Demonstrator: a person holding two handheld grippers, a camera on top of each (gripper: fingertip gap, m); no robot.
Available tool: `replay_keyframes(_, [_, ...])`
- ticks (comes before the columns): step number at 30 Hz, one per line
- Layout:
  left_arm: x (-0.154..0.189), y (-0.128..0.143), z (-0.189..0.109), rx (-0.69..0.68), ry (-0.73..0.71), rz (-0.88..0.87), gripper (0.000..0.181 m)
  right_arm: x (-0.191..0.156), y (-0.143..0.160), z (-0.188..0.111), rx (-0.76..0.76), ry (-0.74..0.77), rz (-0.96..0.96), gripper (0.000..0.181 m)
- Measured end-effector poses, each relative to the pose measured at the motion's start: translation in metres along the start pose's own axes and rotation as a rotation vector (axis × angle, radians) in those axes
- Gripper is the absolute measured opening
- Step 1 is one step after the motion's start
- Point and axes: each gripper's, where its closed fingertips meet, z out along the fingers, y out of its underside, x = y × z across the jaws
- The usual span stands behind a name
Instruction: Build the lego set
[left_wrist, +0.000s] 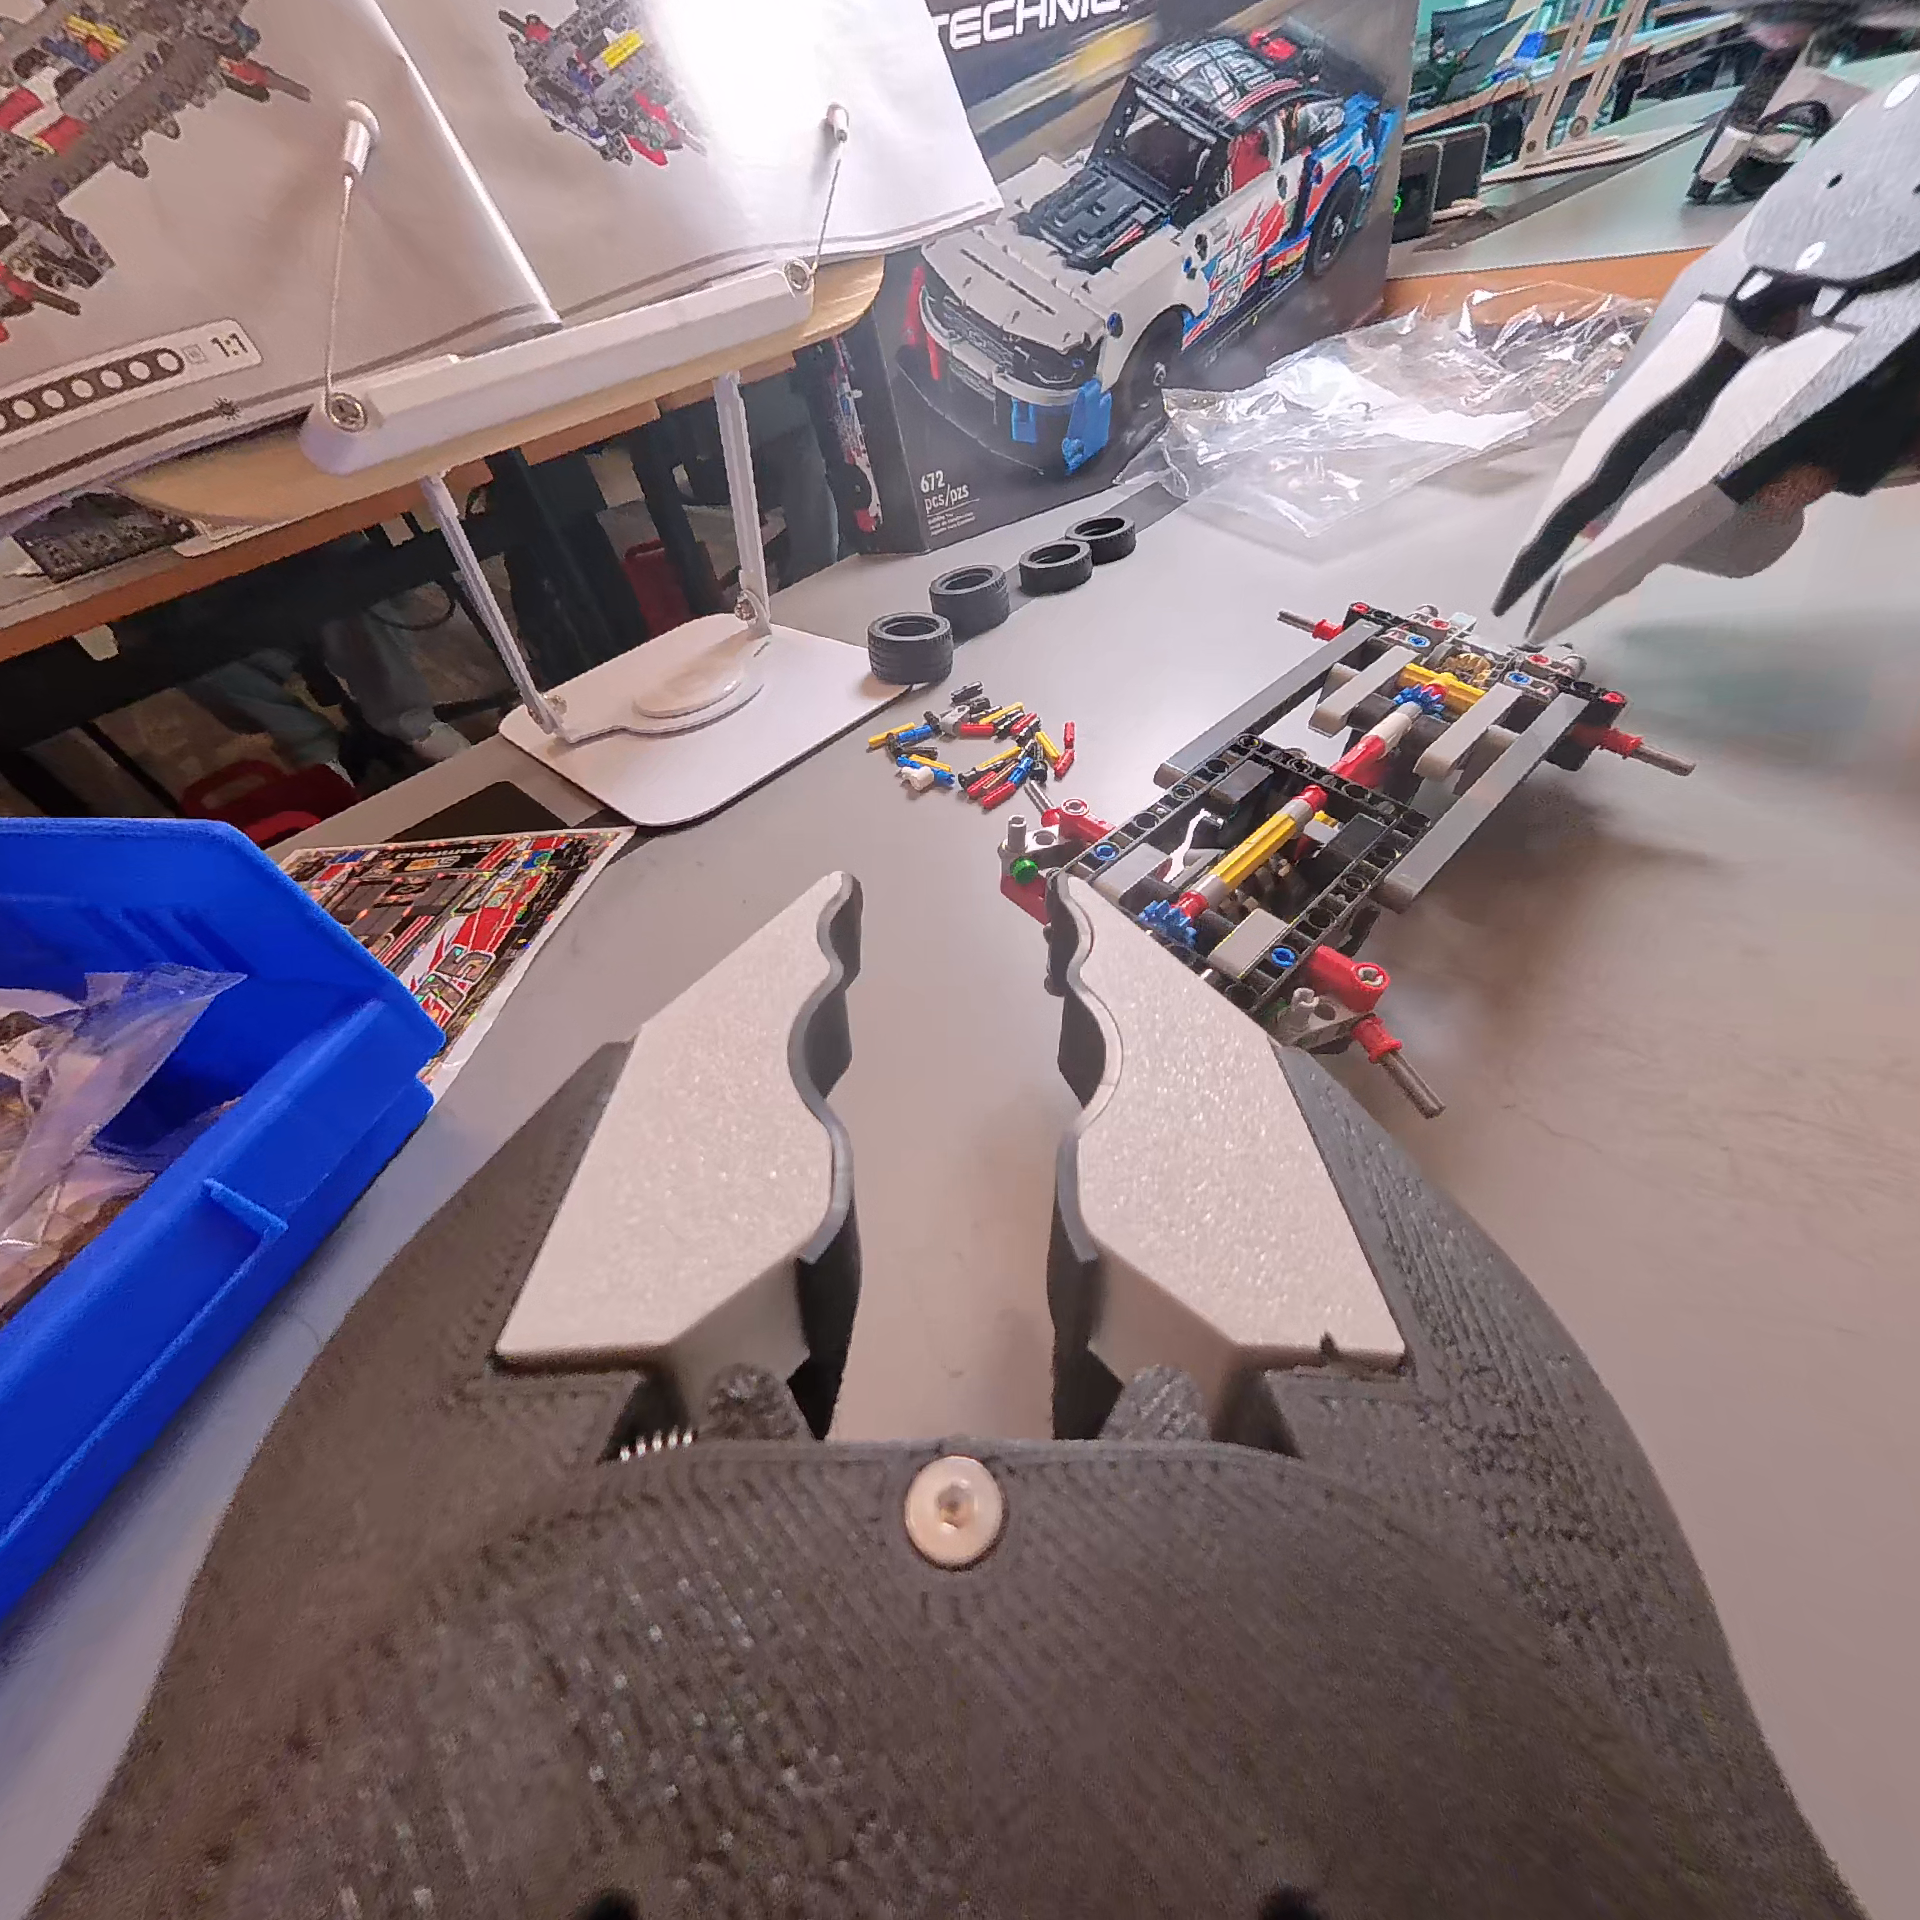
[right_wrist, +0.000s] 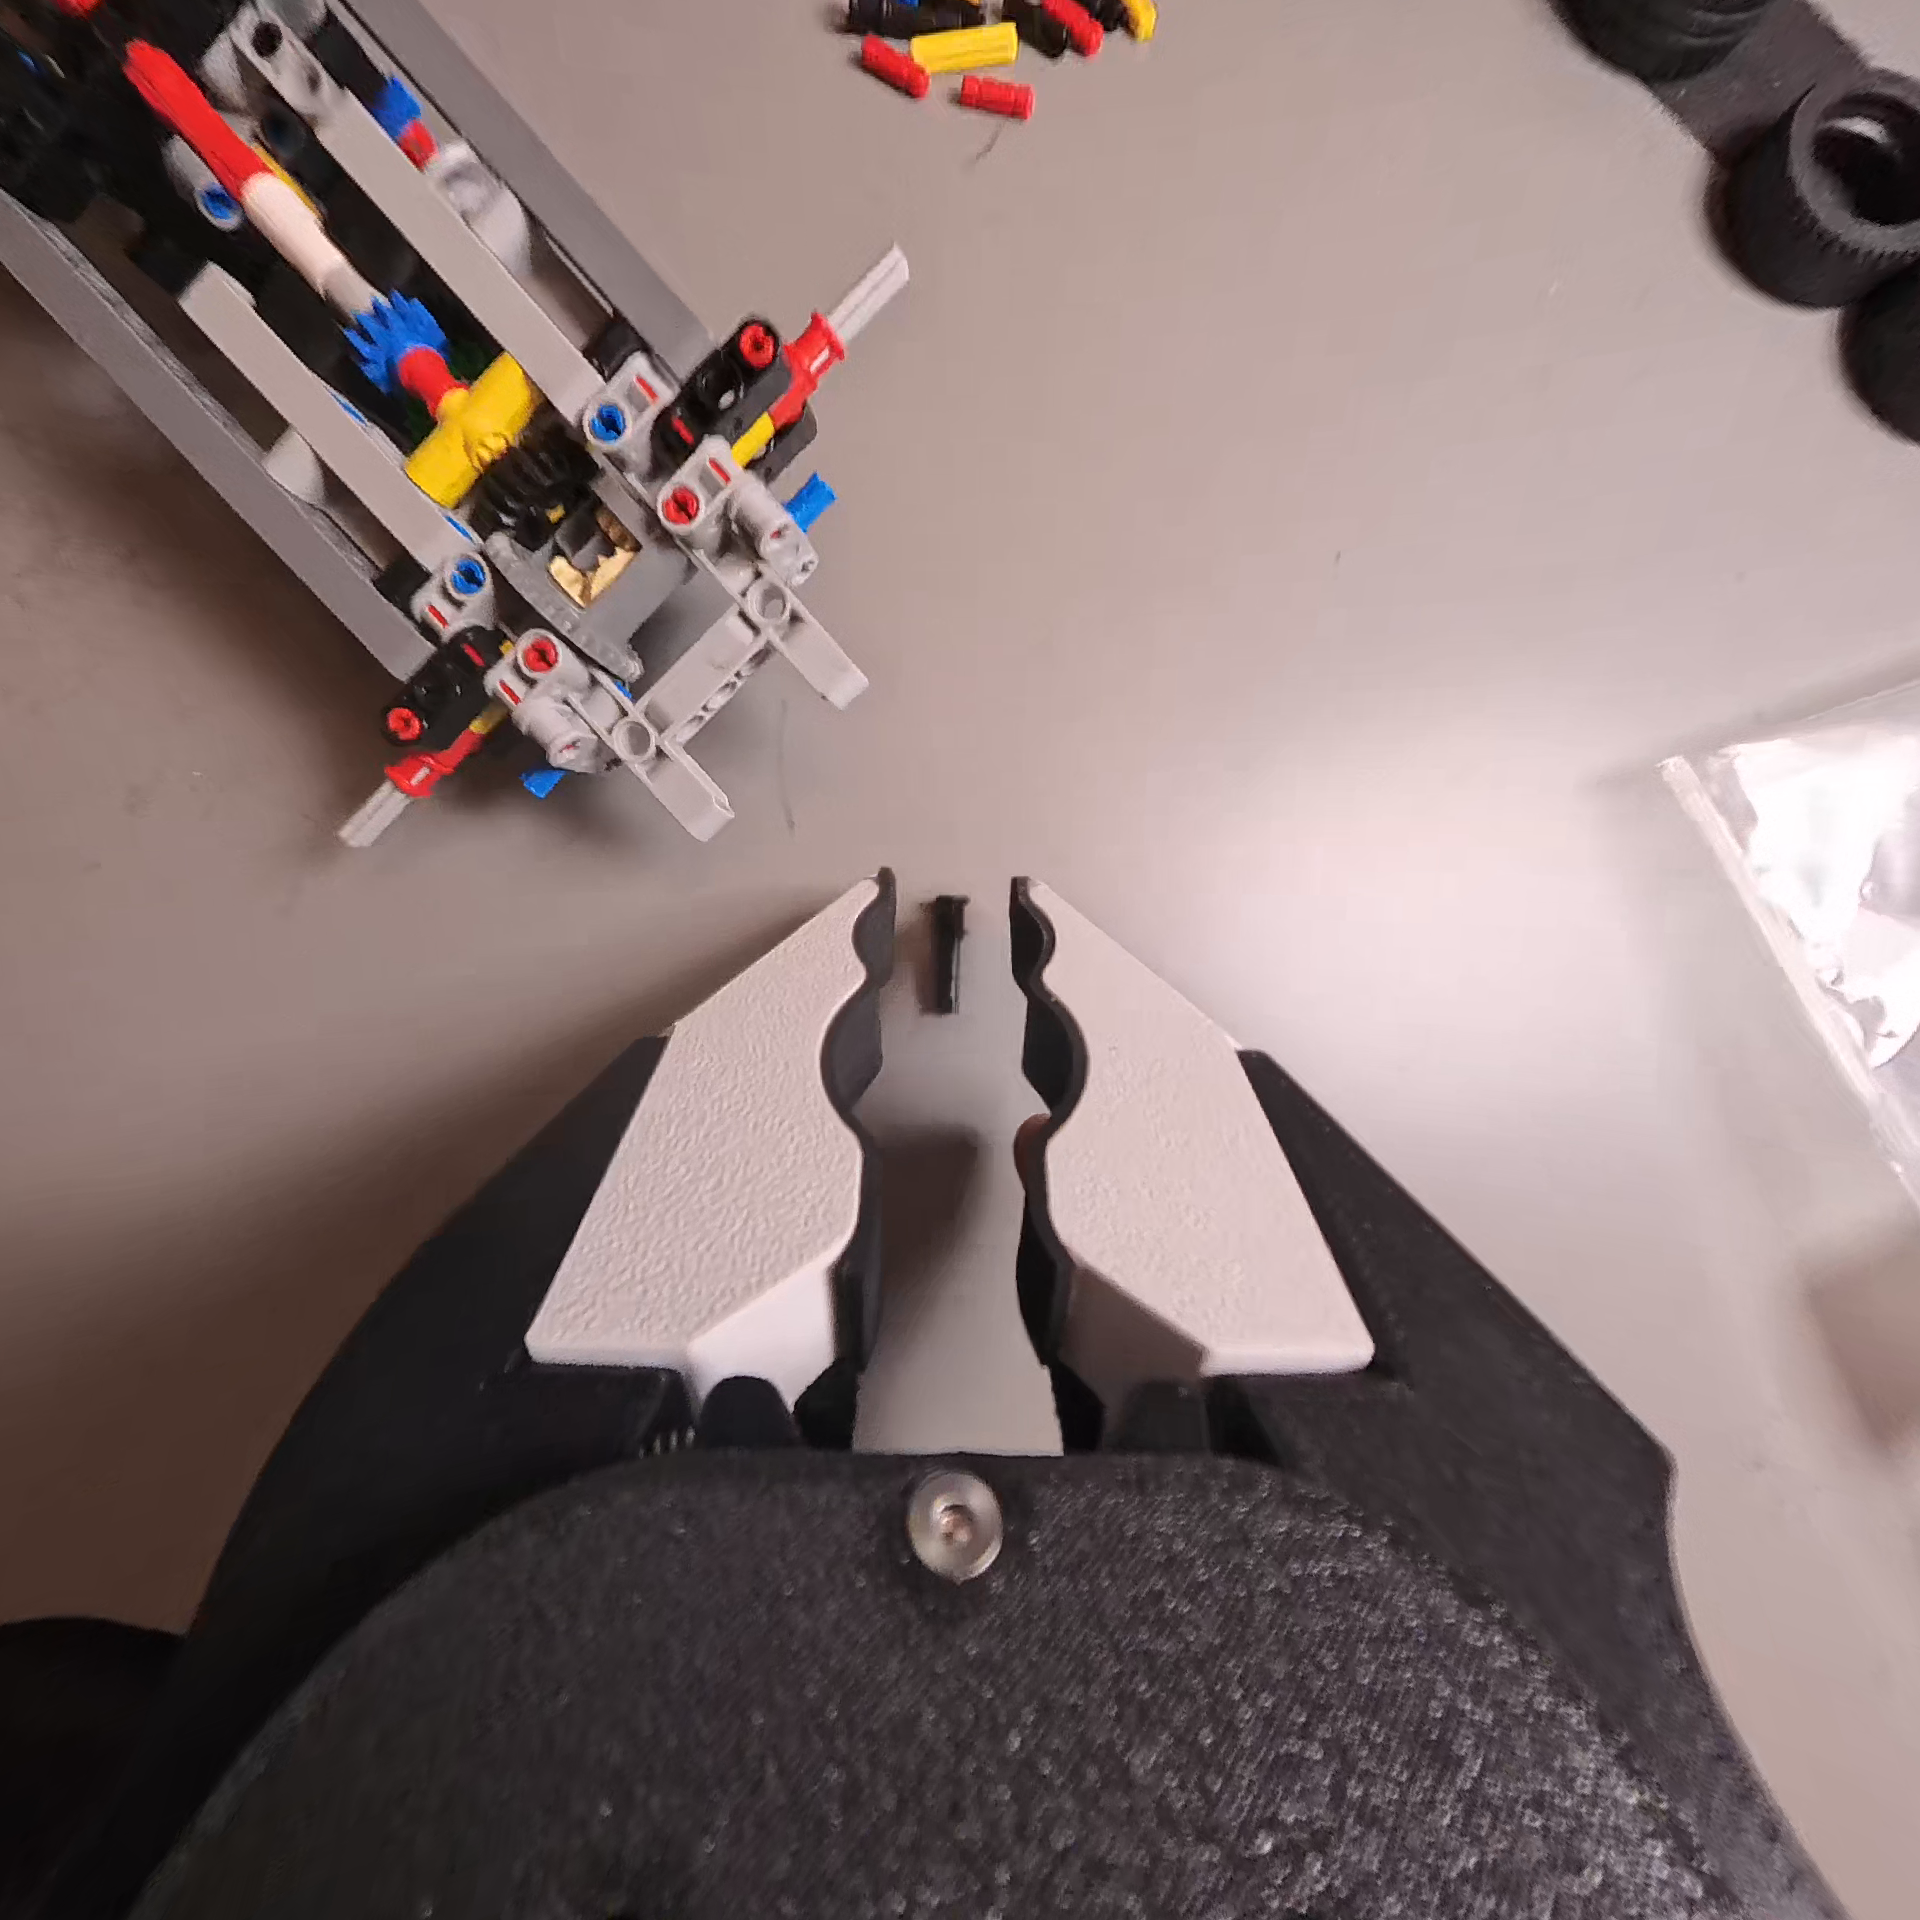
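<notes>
The partly built lego chassis (left_wrist: 1351, 821) lies on the grey table, right of centre in the left wrist view. My left gripper (left_wrist: 956, 904) is open and empty, and its right fingertip is close to the chassis' near end. My right gripper (left_wrist: 1522, 621) points down at the chassis' far end. In the right wrist view my right gripper (right_wrist: 951, 883) is open with a narrow gap. A small black pin (right_wrist: 948, 951) lies between its fingers with space on both sides. The chassis (right_wrist: 468, 416) is up and to the left.
A pile of small coloured pins (left_wrist: 977, 748) and several black tyres (left_wrist: 987, 592) lie behind the chassis. The instruction book on a white stand (left_wrist: 416, 208), the set's box (left_wrist: 1143, 260), a clear plastic bag (left_wrist: 1403, 416), a sticker sheet (left_wrist: 457, 914) and a blue bin (left_wrist: 156, 1091) ring the work area.
</notes>
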Motion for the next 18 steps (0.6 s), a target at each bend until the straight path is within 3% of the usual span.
replay_keyframes(9, [-0.001, 0.007, 0.003, -0.015, 0.005, -0.02, 0.035, 0.018, -0.089, -0.026, 0.401, 0.063, -0.131, 0.02])
replay_keyframes(15, [-0.003, 0.01, 0.004, -0.024, -0.003, -0.023, 0.035, 0.034, -0.13, 0.002, 0.414, 0.052, -0.201, 0.0])
replay_keyframes(18, [-0.004, 0.011, 0.004, -0.027, -0.005, -0.026, 0.035, 0.042, -0.151, 0.023, 0.416, 0.016, -0.196, 0.0])
